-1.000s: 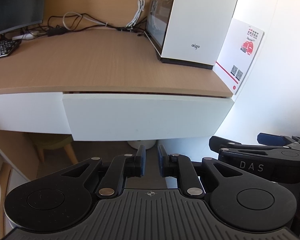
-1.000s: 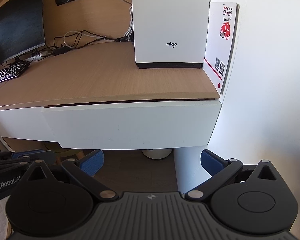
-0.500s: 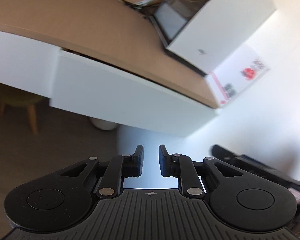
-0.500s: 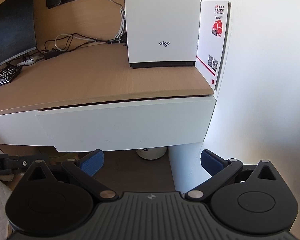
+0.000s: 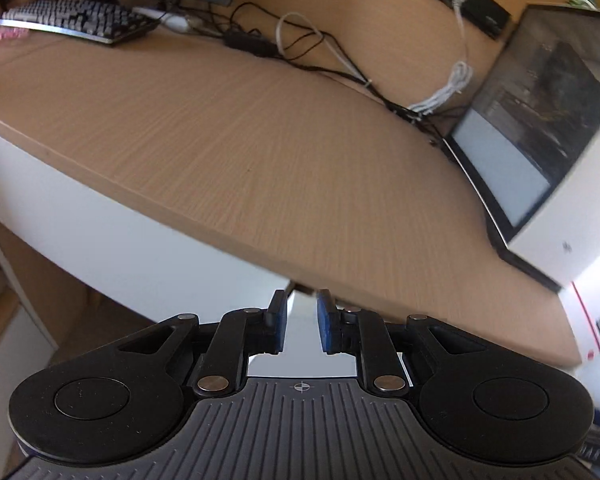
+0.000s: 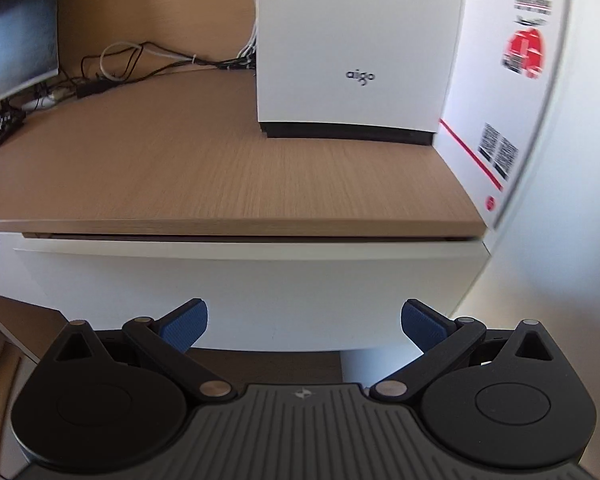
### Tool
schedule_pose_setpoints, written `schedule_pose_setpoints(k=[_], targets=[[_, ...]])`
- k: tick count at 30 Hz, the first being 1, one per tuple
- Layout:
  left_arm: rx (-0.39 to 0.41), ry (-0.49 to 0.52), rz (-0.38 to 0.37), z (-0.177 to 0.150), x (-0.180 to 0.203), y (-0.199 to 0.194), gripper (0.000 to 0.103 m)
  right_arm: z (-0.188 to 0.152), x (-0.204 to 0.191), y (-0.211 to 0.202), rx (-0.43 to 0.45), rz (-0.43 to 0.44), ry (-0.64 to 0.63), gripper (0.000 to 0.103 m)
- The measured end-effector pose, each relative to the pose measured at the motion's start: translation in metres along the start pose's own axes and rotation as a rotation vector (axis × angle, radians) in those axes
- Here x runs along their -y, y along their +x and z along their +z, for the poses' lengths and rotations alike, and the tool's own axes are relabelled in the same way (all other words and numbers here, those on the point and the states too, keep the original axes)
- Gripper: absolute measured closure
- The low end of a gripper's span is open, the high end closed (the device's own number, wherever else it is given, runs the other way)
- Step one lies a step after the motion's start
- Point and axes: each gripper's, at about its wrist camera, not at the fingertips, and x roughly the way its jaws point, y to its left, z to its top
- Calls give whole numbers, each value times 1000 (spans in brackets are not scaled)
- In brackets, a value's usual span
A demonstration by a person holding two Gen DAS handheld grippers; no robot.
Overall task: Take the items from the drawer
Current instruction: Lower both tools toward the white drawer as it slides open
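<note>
1. Under the left camera, the left tongs (image 5: 302,322) stand with only a narrow gap, holding nothing, just short of the light wooden table (image 5: 260,152) edge, at the seam where the white flat-fronted drawer (image 5: 300,300) begins, probably to catch its edge.
2. From the right camera, the right tongs (image 6: 304,326) gape wide and empty before the same drawer (image 6: 252,288), which looks closed; its items are hidden.

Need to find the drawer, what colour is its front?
White, under the wooden desktop; clearest in the right wrist view: drawer front.
</note>
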Motion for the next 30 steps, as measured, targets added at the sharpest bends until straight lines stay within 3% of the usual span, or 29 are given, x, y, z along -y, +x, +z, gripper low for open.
schedule_pose_setpoints(k=[5, 8, 11, 17, 23, 30], targets=[[-24, -10, 5, 0, 1, 15, 85, 7, -3, 14, 23, 21, -40, 0], [-18, -13, -1, -2, 4, 22, 75, 12, 0, 20, 31, 19, -37, 0], [-36, -11, 16, -4, 6, 28, 72, 15, 1, 26, 25, 18, -34, 0], [-17, -35, 12, -10, 7, 27, 71, 18, 1, 36, 10, 12, -8, 0], [5, -88, 13, -16, 6, 27, 68, 27, -10, 46, 55, -1, 3, 0], [-63, -26, 6, -6, 7, 27, 67, 29, -18, 60, 36, 25, 39, 0]])
